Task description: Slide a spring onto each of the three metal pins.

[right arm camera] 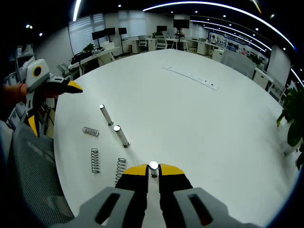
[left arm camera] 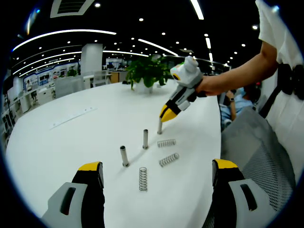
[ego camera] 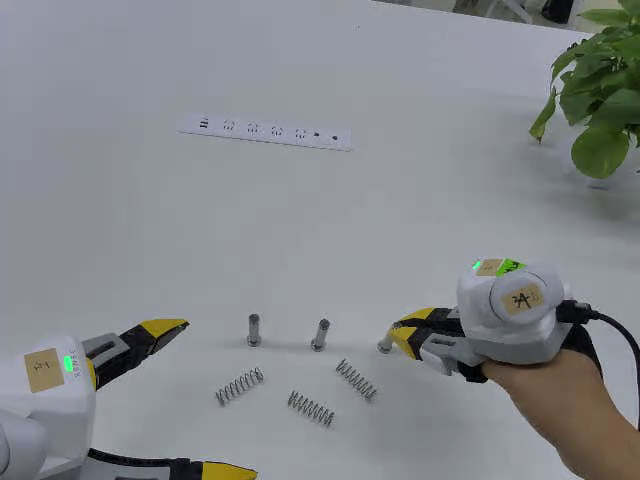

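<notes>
**Steady the pin, then fetch a spring**

The right gripper (right arm camera: 153,172) has its jaws pressed together on the top of the end pin (right arm camera: 153,166), which stands upright on the white table (ego camera: 420,200). The left gripper (ego camera: 218,398) hovers near with its jaws spread wide, holding nothing. No spring sits on any pin yet.

A grip on the pin's head probably blocks a spring from sliding on, so holding lower on the shaft looks wiser. The left jaws should pinch a spring lightly at its middle and bring it end-on over the pin.

Three springs lie flat near the pins: the left spring (ego camera: 239,386), the middle spring (ego camera: 310,408) and the right spring (ego camera: 356,380). The left pin (ego camera: 254,329) and the middle pin (ego camera: 320,334) stand free. A power strip (ego camera: 266,131) and a plant (ego camera: 600,90) are well apart, in nobody's way.
</notes>
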The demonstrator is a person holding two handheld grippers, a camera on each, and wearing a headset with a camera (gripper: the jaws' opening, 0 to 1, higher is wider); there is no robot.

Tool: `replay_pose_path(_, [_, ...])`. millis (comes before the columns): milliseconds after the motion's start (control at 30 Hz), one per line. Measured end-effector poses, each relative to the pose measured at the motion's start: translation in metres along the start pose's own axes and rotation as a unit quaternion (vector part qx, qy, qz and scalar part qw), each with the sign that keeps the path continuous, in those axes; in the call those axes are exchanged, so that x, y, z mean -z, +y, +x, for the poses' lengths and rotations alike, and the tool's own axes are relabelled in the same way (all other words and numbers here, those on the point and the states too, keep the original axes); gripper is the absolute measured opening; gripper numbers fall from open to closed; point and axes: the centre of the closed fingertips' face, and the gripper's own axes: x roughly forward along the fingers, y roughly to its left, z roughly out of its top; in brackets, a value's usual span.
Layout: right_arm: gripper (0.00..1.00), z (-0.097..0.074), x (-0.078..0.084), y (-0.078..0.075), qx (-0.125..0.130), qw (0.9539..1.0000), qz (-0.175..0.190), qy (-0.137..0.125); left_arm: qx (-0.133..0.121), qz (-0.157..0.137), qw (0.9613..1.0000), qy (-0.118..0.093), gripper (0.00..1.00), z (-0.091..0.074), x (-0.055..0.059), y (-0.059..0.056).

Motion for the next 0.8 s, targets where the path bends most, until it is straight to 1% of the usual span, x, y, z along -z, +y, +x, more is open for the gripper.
replay_pose_path(467, [0.09,-0.0004,-0.0006,0.001,-0.002,1.0,-0.002,-0.003,0.002,0.0,1.0,0.0,0.96,0.0013,-0.0002,-0.0009])
replay_pose_path(533, [0.09,0.0,0.0006,0.0005,-0.002,1.0,-0.005,0.0,0.002,-0.001,1.0,-0.001,0.96,0.0013,-0.0003,-0.0008])
replay_pose_path(800, [0.1,0.0001,0.0013,0.0015,-0.003,1.0,-0.005,0.0,0.002,0.0,1.0,0.0,0.96,0.0008,-0.0001,-0.0011])
